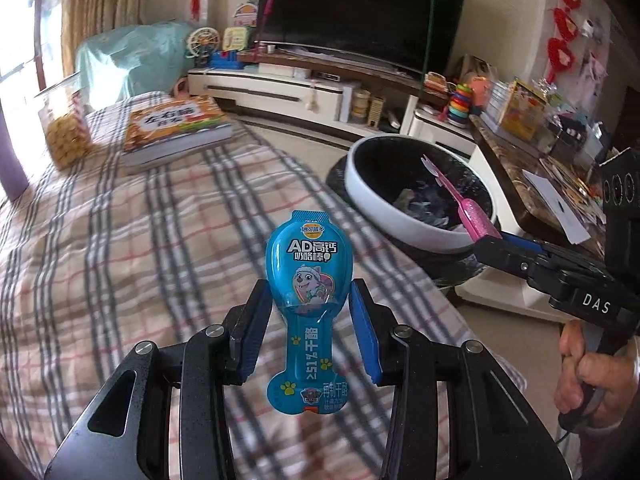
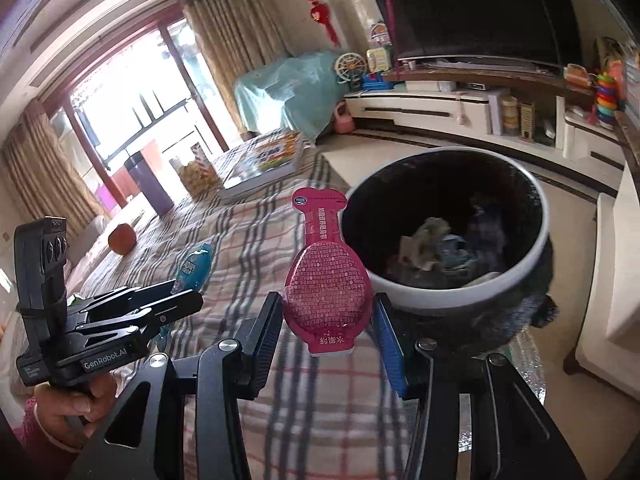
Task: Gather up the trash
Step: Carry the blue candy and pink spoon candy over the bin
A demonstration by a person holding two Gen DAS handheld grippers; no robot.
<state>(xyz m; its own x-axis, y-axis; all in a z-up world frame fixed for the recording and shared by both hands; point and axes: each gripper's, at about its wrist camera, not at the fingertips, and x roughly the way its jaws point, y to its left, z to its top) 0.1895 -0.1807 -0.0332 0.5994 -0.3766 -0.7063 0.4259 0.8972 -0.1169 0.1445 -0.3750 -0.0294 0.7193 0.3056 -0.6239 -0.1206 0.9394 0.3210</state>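
Left wrist view: the left claw (image 1: 310, 320) points forward and downward over a plaid-covered bed (image 1: 120, 240). Its two blue pads (image 1: 362, 328) clench the sides of a blue cheese-stick wrapper (image 1: 306, 280), which stands upright between them, the round head above the pads and the narrow tail hanging below. Ahead and to the right of this claw stands a white-rimmed trash bin (image 1: 400, 220) lined with a black bag, with crumpled waste inside. Further right, the right claw (image 1: 486, 240) reaches in from the side, a person's hand (image 1: 588, 376) wrapped around its handle; it grips a pink wrapper (image 1: 460, 196) that juts over the bin's rim. Far ahead and to the left lies a picture book (image 1: 176, 128) on the bed.

Right wrist view: the right claw (image 2: 328, 320) tilts downward at the bed's edge, clenched on the round body of the pink wrapper (image 2: 326, 280), whose narrow neck points up. The trash bin (image 2: 460, 288) sits directly ahead, just to the right of the wrapper. To the left, the left claw (image 2: 188, 292) is level with it, held by a hand (image 2: 76, 400), with the blue wrapper (image 2: 194, 266) seen edge-on in its grip.
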